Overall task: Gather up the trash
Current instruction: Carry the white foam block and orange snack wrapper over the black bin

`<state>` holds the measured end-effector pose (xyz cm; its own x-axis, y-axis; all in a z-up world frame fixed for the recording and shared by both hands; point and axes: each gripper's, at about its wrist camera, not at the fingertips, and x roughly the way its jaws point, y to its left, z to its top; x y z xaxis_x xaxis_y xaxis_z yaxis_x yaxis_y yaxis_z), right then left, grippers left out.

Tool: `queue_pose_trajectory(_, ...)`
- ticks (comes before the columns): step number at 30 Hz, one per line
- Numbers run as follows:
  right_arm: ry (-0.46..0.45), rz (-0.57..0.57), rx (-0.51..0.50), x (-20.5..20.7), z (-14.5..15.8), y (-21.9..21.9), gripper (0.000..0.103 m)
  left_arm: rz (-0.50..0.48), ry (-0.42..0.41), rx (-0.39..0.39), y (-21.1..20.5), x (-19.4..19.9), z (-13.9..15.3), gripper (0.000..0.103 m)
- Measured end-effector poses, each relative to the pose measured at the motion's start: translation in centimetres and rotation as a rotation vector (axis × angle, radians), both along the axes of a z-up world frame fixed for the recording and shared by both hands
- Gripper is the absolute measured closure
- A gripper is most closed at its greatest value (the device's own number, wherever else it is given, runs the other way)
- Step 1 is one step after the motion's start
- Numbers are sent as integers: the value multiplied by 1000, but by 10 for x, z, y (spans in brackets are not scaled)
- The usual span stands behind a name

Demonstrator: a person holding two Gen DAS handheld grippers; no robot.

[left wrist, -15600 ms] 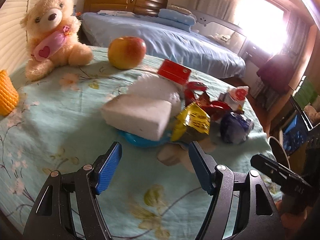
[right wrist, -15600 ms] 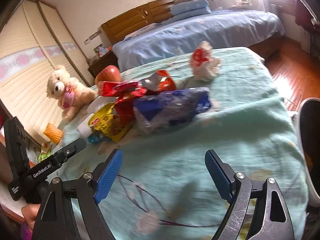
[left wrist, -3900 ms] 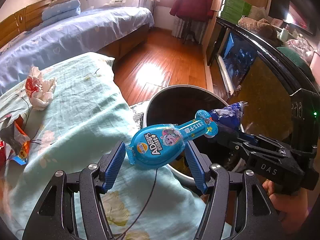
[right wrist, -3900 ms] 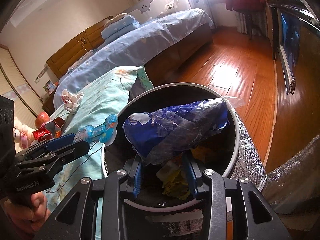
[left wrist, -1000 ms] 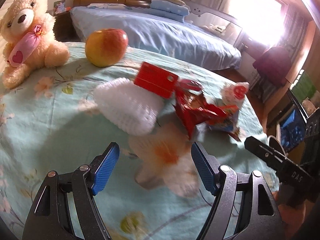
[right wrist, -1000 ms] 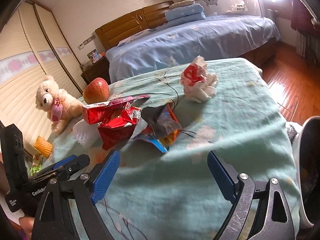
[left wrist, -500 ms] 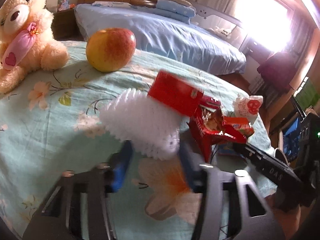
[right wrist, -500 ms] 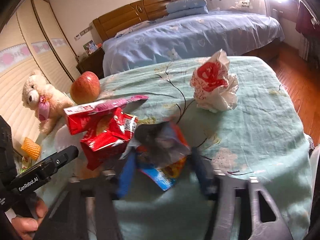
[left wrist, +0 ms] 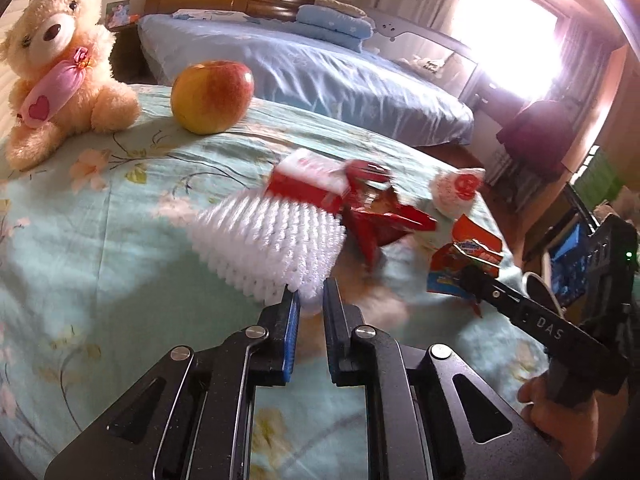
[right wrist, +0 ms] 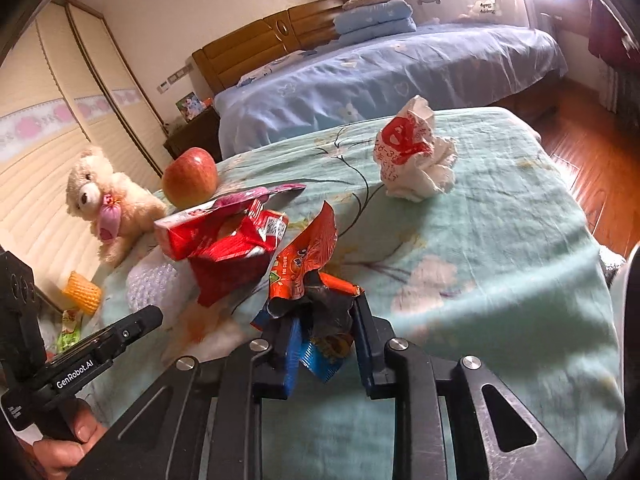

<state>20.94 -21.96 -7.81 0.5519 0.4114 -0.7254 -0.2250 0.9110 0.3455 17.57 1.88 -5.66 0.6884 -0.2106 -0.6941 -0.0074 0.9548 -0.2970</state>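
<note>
My left gripper (left wrist: 310,300) is shut on the near corner of a white foam net sleeve (left wrist: 268,242) lying on the green floral cloth. A red carton (left wrist: 308,182) and a red wrapper (left wrist: 380,220) lie on and just behind it. My right gripper (right wrist: 326,322) is shut on an orange and blue snack wrapper (right wrist: 306,268); the same wrapper shows in the left wrist view (left wrist: 466,254). A crumpled white and red paper bag (right wrist: 414,156) lies further back on the cloth.
A teddy bear (left wrist: 56,64) and an apple (left wrist: 212,96) stand at the far left of the table. A yellow foam piece (right wrist: 82,292) lies at the table's left edge. The dark bin rim (right wrist: 628,320) shows at the far right. A bed stands behind.
Both grippers were open a second ago; they moved forward and closed, the left on the foam sleeve, the right on the orange and blue wrapper.
</note>
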Motion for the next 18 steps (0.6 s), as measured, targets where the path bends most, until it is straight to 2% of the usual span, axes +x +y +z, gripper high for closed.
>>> queue_pose_trajectory(18,-28,-75,38,-52,18,-52,79,-195,-28,11,-79,-35,15,92)
